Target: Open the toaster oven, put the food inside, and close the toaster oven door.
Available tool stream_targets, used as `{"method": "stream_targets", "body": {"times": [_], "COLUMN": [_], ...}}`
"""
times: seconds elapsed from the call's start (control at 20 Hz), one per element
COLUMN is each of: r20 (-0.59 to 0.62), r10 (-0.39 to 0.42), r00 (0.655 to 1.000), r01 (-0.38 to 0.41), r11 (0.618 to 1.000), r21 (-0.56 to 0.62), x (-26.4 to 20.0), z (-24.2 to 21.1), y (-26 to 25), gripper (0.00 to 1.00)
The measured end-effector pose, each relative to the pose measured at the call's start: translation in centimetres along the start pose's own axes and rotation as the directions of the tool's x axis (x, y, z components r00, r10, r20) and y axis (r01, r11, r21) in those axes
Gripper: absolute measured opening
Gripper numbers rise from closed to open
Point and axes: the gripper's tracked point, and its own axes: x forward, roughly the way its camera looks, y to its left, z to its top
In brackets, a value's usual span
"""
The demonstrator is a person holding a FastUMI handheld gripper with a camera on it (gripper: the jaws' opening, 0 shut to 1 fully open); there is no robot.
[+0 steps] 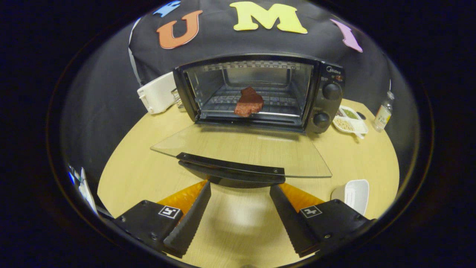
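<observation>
Wooden tabletop (238,223) underfoot, black cloth booth wall behind. Gripper (240,193) spread wide, empty; fingertips flank the door handle (230,169) w/o touching, just short of it. Glass door (241,149) dropped flat, fully open, handle at its near edge. Beyond: toaster oven (260,93), cavity exposed, piece of meat (249,102) resting on the wire rack (256,108) near its front edge. Judged step: food loaded, closing remains. Next move calls for getting under or onto the handle, then swinging door up to the oven front until seated.
</observation>
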Motion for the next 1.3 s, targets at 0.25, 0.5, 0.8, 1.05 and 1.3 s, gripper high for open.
{"method": "stream_targets", "body": {"times": [0.25, 0.5, 0.8, 1.05, 1.3], "r20": [0.042, 0.083, 0.146, 0.179, 0.228], "r10": [0.026, 0.017, 0.006, -0.039, -0.04], "r00": [0.999, 0.996, 0.989, 0.983, 0.973], "r01": [-0.027, -0.02, -0.017, 0.033, 0.031], "r11": [0.999, 0.999, 0.997, 0.999, 0.999], "r21": [0.028, 0.037, 0.071, 0.037, 0.041], "x": [-1.4, -2.0, -1.6, -0.4, -2.8], "z": [3.8, 7.6, 12.1, 14.8, 15.4], "y": [0.3, 0.1, -0.1, 0.0, -0.7], "gripper": [1.0, 1.0, 1.0, 1.0, 1.0]}}
